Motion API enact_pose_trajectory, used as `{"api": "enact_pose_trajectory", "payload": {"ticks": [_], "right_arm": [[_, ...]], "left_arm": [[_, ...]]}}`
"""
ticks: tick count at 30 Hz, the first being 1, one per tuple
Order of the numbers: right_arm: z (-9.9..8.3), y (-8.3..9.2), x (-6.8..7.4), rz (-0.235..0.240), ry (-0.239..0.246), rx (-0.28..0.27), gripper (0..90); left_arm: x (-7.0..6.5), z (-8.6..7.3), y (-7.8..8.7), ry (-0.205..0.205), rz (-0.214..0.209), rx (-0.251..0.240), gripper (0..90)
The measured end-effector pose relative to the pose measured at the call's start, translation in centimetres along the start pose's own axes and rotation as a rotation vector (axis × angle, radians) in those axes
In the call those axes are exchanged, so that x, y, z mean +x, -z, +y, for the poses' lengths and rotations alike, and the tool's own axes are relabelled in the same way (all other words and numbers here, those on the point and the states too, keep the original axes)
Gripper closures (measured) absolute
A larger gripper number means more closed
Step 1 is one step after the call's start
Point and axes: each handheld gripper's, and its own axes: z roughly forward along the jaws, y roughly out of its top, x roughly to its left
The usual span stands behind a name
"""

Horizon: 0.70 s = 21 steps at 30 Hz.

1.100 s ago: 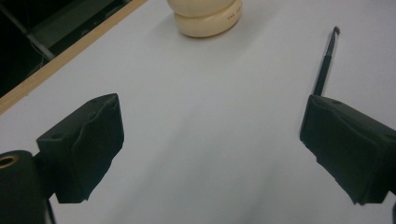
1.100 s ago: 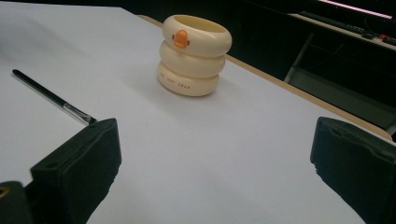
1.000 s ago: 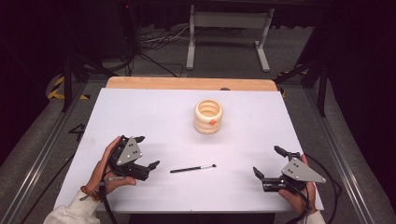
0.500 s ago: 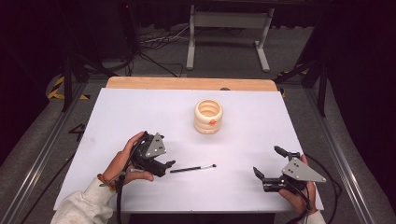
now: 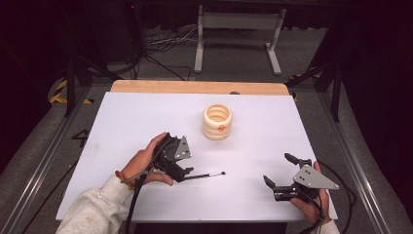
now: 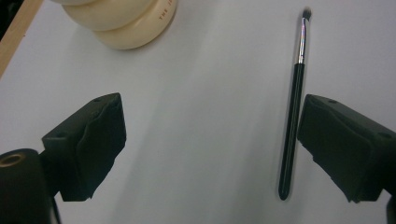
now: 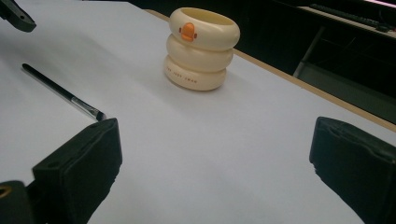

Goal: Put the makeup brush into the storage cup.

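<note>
Left gripper [image 5: 186, 171] sits low over the white table [image 5: 122, 122], its jaws spread wide at the handle end of the makeup brush [image 5: 204, 175]. In the left gripper view the brush [image 6: 293, 112] lies flat on the table between the two jaws, close along the inner face of the right-hand jaw; from this angle it cannot be settled whether the jaw touches the handle or only stands just beside it. The other jaw is well apart from the brush, with bare table between. Brush has a black handle, a silver ferrule and a small dark tip that points away from the gripper. Brush lies in the near half of the table, roughly midway between the two grippers, in front of the cream cup [image 5: 217, 121]. The cup is a stack of three rounded rings with a small orange mark on the top ring, upright, near the table's centre, apart from the brush. Right gripper [image 5: 278, 170] rests at the near right corner of the table in the person's hand [image 5: 311, 207], jaws wide apart and holding nothing. In the right gripper view the cup [image 7: 201, 49] stands ahead between the jaws and the brush [image 7: 63, 93] lies to the left, its tip near the left-hand jaw.
</note>
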Motion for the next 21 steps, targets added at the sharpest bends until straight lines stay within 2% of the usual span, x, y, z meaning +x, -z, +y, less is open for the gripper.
{"api": "enact_pose_trajectory", "payload": {"ticks": [4,7,8,11,12,21], "right_arm": [[0.0,0.0,-0.1,0.007,-0.002,0.004,3.0],[-0.1,-0.1,0.0,0.014,-0.002,0.009,3.0],[0.0,-0.1,0.0,0.015,-0.001,0.009,3.1],[-0.1,-0.1,0.0,0.009,-0.002,0.010,3.0],[-0.1,-0.1,-0.1,0.010,-0.003,0.009,3.0],[-0.2,-0.1,-0.2,0.010,-0.008,0.012,3.1]], "left_arm": [[-0.2,0.6,-0.3,-0.025,-0.018,0.023,7.6],[-0.3,1.0,-0.6,-0.023,-0.034,0.051,5.8],[-0.3,1.1,-0.7,-0.038,-0.037,0.062,5.9],[-0.5,1.6,-1.1,-0.051,-0.050,0.093,6.8],[-0.7,2.0,-1.3,-0.079,-0.056,0.122,7.3],[-0.8,3.3,-2.0,-0.108,-0.090,0.196,10.3]]}}
